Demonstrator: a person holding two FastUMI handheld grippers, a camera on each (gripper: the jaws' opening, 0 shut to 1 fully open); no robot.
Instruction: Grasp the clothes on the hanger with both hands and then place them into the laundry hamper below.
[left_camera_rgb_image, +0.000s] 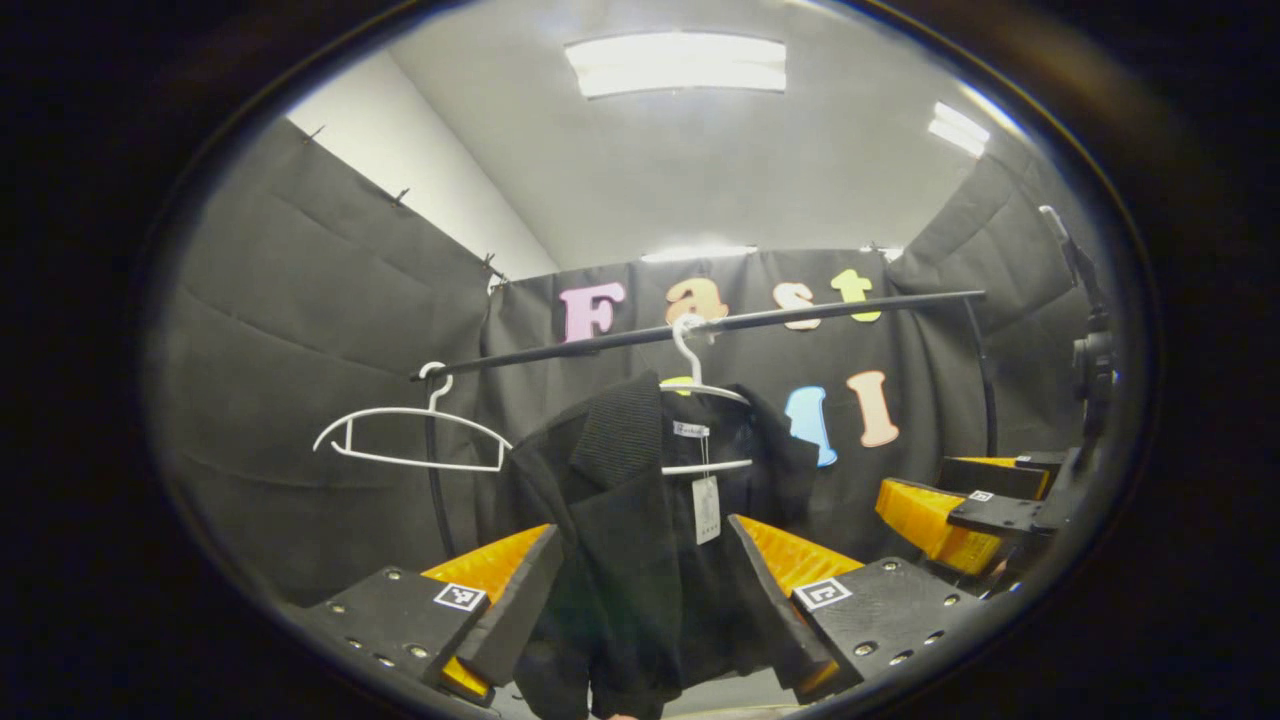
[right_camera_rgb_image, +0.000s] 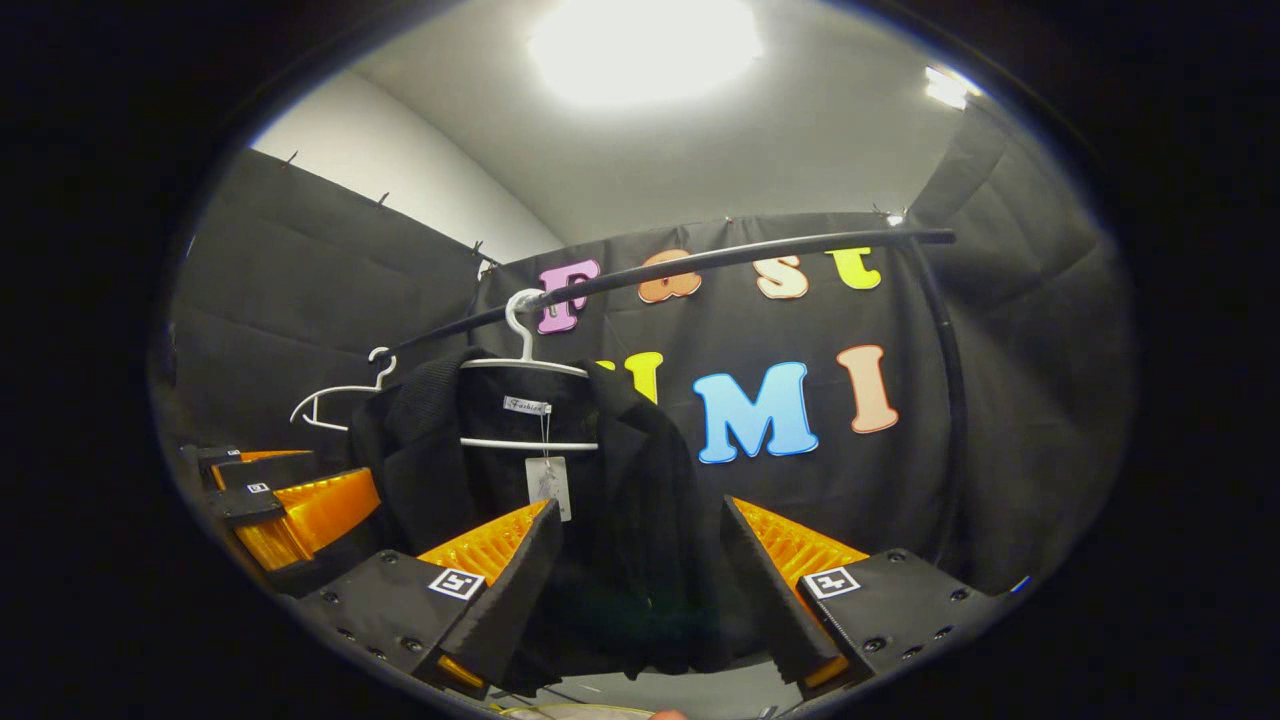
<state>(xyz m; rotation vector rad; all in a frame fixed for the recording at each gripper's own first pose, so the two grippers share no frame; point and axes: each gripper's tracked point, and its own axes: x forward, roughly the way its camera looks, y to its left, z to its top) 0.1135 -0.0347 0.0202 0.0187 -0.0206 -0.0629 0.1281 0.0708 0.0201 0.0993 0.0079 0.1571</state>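
Black garment (left_camera_rgb_image: 630, 520) hangs on white hanger (left_camera_rgb_image: 700, 400) from black rail (left_camera_rgb_image: 720, 325), paper tag (left_camera_rgb_image: 706, 508) dangling at chest. Left gripper (left_camera_rgb_image: 640, 590) spread wide, cloth between fingers, not pinched. Right gripper (right_camera_rgb_image: 640, 590) likewise open around garment's right half.

Risks, judged:
- Closing on thin fold: cloth slips out.
- Downward pull drags hanger hook, snags rail.
- Uneven pull: one shoulder stays hooked.
- Empty hanger (left_camera_rgb_image: 410, 440) left on rail may get knocked.
- Hamper location cannot tell; blind drop may miss.
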